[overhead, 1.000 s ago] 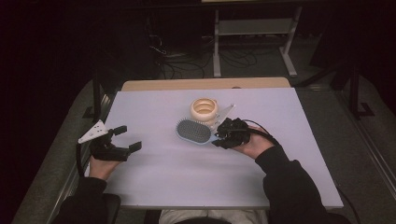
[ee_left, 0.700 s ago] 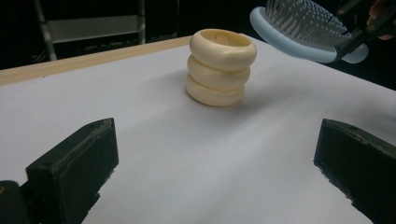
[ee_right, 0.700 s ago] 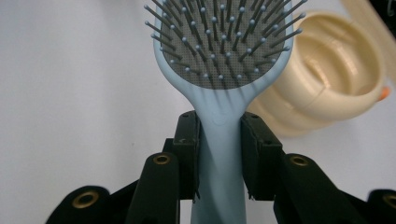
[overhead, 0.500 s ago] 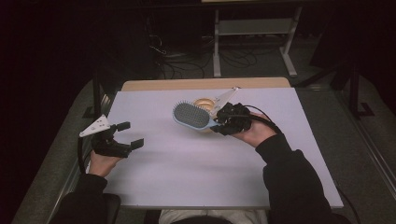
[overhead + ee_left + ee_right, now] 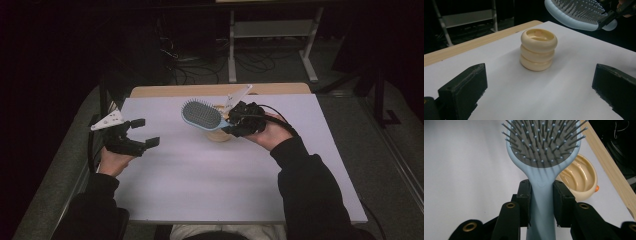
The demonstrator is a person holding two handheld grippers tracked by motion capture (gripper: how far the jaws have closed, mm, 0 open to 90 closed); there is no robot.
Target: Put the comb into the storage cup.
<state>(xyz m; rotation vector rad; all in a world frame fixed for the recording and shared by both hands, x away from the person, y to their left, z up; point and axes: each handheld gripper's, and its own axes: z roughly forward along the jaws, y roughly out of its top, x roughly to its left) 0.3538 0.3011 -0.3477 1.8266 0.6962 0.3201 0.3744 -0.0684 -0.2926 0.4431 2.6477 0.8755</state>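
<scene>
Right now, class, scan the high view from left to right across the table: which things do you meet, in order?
Left gripper → light blue hairbrush → right gripper, which grips the brush's handle. The cream ribbed cup sits beneath the brush, so it is left out.

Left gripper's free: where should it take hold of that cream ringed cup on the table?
Take the cream cup around its stacked rings, coming in level from the left gripper side. It stands upright with its mouth open, and the grooves between rings should seat the jaws. The hairbrush hangs above it, so avoid coming from the top.
</scene>
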